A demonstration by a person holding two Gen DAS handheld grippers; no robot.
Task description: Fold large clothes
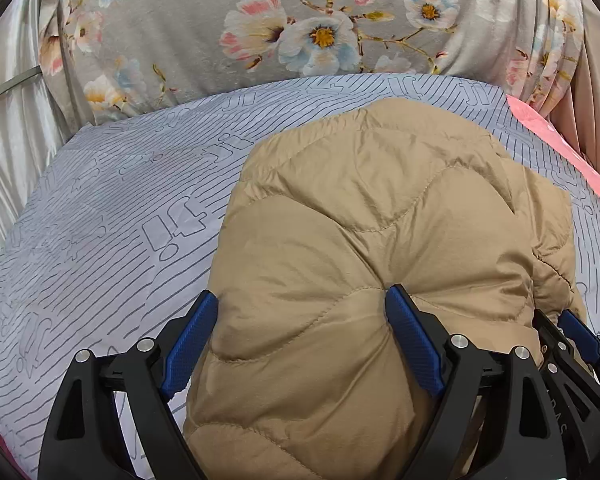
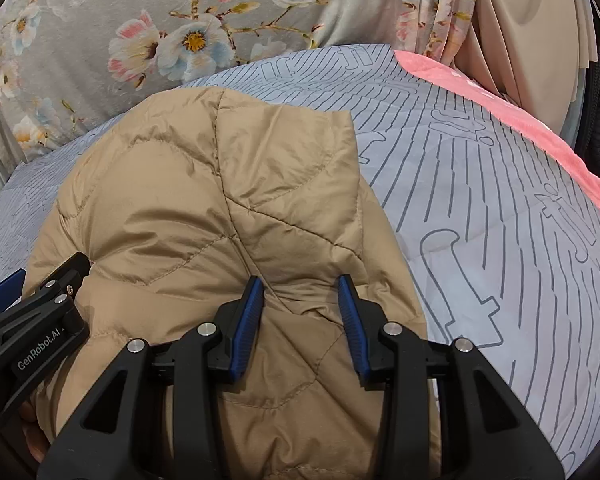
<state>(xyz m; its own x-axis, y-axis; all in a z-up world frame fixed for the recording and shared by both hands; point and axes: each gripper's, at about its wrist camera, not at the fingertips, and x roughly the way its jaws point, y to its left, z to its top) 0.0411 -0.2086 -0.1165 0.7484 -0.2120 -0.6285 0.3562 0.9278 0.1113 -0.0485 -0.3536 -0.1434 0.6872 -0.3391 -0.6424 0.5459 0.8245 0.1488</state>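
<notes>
A tan quilted puffer jacket [image 1: 360, 220] lies bunched in a folded bundle on the grey patterned bedspread [image 1: 100, 220]. My left gripper [image 1: 300, 312] is wide open, its blue fingers straddling the near left part of the jacket. My right gripper [image 2: 300, 296] is open less wide, with a fold of the same jacket [image 2: 220, 184] between its blue fingers. The right gripper also shows at the right edge of the left wrist view [image 1: 576, 332], and the left gripper shows at the left edge of the right wrist view [image 2: 28, 292].
A grey floral curtain [image 1: 300, 20] hangs behind the bed. A pink blanket edge [image 2: 500, 108] runs along the bed's right side, with beige drapes [image 2: 520, 20] beyond. Bare bedspread [image 2: 500, 240] lies on both sides of the jacket.
</notes>
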